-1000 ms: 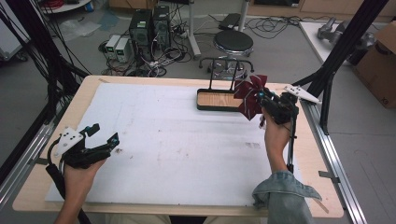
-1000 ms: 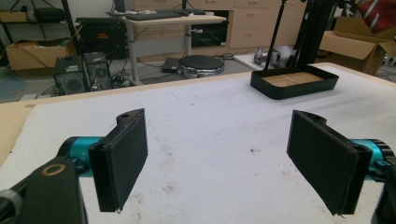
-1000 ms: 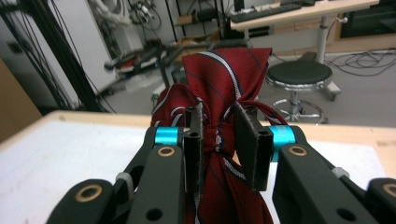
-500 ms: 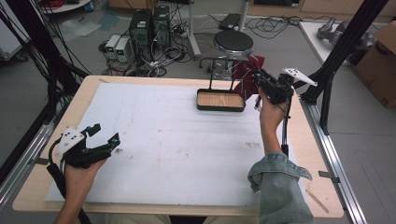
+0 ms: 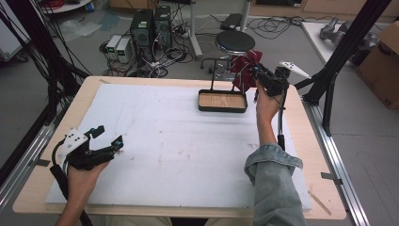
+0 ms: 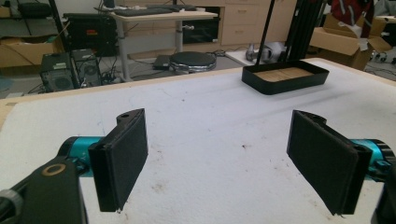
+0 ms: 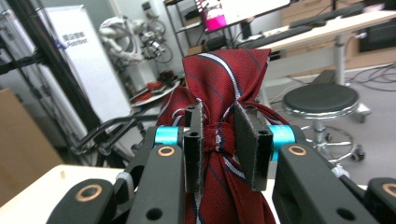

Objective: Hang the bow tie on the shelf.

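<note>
A red striped tie [image 7: 219, 140] is pinched at its bunched middle by the right hand-held gripper [image 5: 269, 80], whose jaws are closed tight on the cloth, and it is held in the air past the far right corner of the black tray [image 5: 222, 100]. It is probably meant for the tray or the stand behind it, though the stand is poorly seen. The cloth should be kept gathered and lowered slowly. The left hand-held gripper [image 6: 219, 163] is held wide open and empty, low over the counter [image 5: 155, 141].
</note>
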A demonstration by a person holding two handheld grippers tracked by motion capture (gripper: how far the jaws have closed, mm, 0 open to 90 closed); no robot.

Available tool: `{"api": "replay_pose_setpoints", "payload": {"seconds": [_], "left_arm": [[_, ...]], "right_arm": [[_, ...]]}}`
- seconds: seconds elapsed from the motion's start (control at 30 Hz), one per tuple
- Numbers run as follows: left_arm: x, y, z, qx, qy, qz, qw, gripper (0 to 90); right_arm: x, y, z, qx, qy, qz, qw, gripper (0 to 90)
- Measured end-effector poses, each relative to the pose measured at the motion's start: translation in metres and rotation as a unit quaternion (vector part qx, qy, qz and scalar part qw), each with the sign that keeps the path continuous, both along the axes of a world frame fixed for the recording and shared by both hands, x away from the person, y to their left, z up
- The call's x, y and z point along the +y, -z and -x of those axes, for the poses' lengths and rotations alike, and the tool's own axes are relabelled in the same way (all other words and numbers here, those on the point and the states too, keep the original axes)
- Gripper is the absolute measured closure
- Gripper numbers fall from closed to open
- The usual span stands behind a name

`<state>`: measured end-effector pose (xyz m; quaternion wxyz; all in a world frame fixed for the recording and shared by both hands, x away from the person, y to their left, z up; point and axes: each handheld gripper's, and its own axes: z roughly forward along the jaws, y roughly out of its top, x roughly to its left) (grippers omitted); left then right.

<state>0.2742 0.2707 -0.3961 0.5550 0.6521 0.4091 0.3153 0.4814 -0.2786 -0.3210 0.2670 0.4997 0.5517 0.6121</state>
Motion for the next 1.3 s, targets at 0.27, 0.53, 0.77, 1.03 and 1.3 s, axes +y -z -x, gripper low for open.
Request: {"api": "replay_pose_setpoints", "payload": {"seconds": [0.27,0.53,0.77,1.03,1.3], "left_arm": [[-0.003,0.001,0.000,0.001,0.007,-0.003,1.0000,20.6],[-0.004,0.002,0.000,0.004,0.009,-0.002,1.0000,20.6],[-0.005,0.003,0.000,0.005,0.010,-0.003,0.9999,20.6],[-0.007,0.003,0.000,0.005,0.011,-0.003,0.9999,20.7],[-0.008,0.005,0.000,0.008,0.012,-0.007,0.9999,20.7]], "right_arm": [[0.008,0.012,-0.010,0.026,-0.046,0.011,0.9985,73.6],[0.000,0.018,-0.014,0.052,-0.057,0.033,0.9965,73.8],[-0.004,0.021,-0.016,0.059,-0.054,0.038,0.9961,73.8],[-0.001,0.023,-0.016,0.073,-0.053,0.059,0.9942,73.8],[-0.003,0.026,-0.018,0.085,-0.032,0.070,0.9934,71.5]]}}
